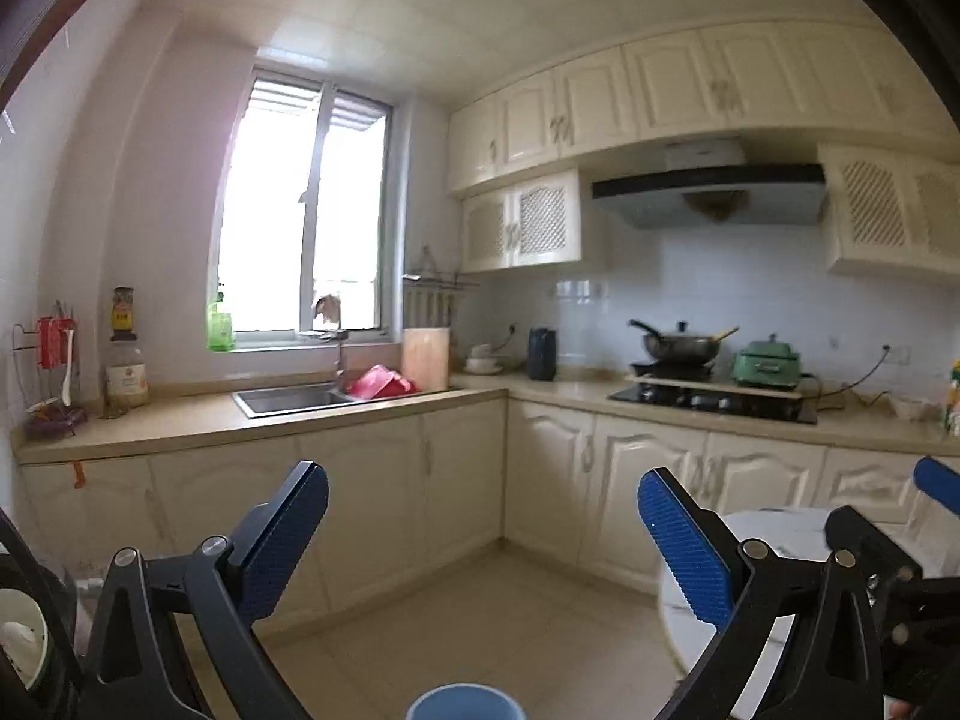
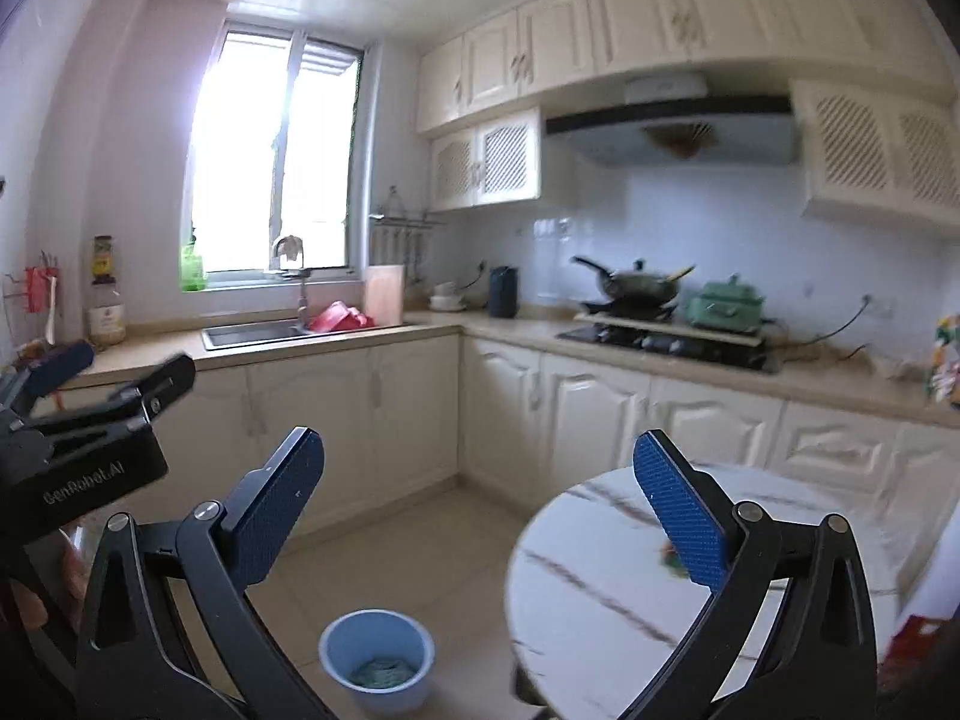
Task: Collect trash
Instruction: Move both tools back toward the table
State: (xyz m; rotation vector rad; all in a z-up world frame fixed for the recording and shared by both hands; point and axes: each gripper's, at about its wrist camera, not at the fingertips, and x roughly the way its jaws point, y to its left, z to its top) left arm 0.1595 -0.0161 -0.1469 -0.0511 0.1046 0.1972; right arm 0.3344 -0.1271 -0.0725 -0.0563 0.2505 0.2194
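- The right tongs [image 2: 480,516] fill the bottom of the right wrist view, blue pads spread wide with nothing between them: released.
- The left tongs [image 1: 483,531] stand just as wide and empty in the left wrist view; they also show at the left edge of the right wrist view.
- A blue bin [image 2: 377,663] sits on the floor at lower centre, beside the round marble surface [image 2: 600,588]. Something crumpled and greenish [image 2: 384,673] lies in its bottom, apparently trash already dropped in.
- On the surface, right behind the right-hand pad, a small reddish-green scrap [image 2: 671,558] peeks out; it is blurred, so what it is I cannot tell. A red shape at the lower right edge is also unclear.
- My reading: this is a gap between items, both tongs free and lifted, pointing roughly level at the kitchen.
- The next move likely calls for tipping the right tongs down onto the scrap, clenching on it, then carrying it left over the bin.
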